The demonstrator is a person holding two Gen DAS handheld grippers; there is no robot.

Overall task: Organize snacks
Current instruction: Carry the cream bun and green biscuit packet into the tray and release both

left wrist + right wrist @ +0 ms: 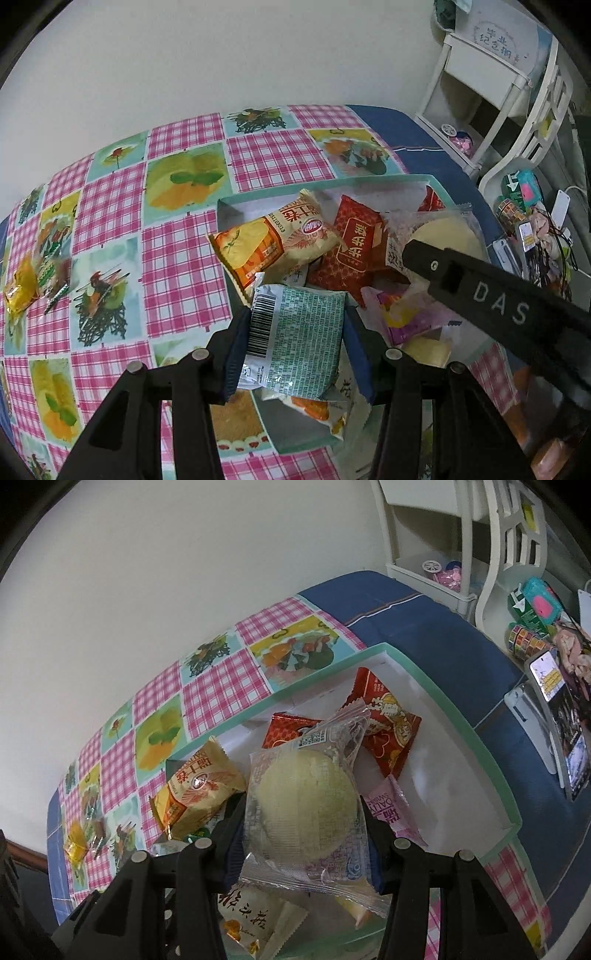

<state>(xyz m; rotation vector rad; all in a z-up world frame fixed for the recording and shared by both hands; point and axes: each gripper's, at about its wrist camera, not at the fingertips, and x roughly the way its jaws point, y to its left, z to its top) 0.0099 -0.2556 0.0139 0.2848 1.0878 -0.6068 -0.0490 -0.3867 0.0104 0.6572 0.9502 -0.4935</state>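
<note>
Over mint-rimmed box (436, 686) of snack packets: left gripper (295, 332) fingers clamp teal-backed packet (303, 339); right gripper (306, 834) fingers pinch clear-wrapped round pastry (306, 808).

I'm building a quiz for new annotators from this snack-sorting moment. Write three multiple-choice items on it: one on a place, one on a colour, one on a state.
1. Where do the loose yellow-wrapped snacks lie?
A. In the box
B. On the checked tablecloth, away from the box
C. On the white shelf

2. What colour is the rim of the snack box?
A. Mint green
B. Black
C. Orange

3. What is the right gripper doing?
A. Open and empty
B. Shut on a red packet
C. Shut on the clear-wrapped round pastry

Answers:
1 B, the yellow-wrapped snacks lie on the tablecloth, far from the snack box.
2 A, the box's rim shows mint green in the right wrist view.
3 C, the right gripper clamps the round pastry; the left gripper likewise holds a teal-printed packet.
</note>
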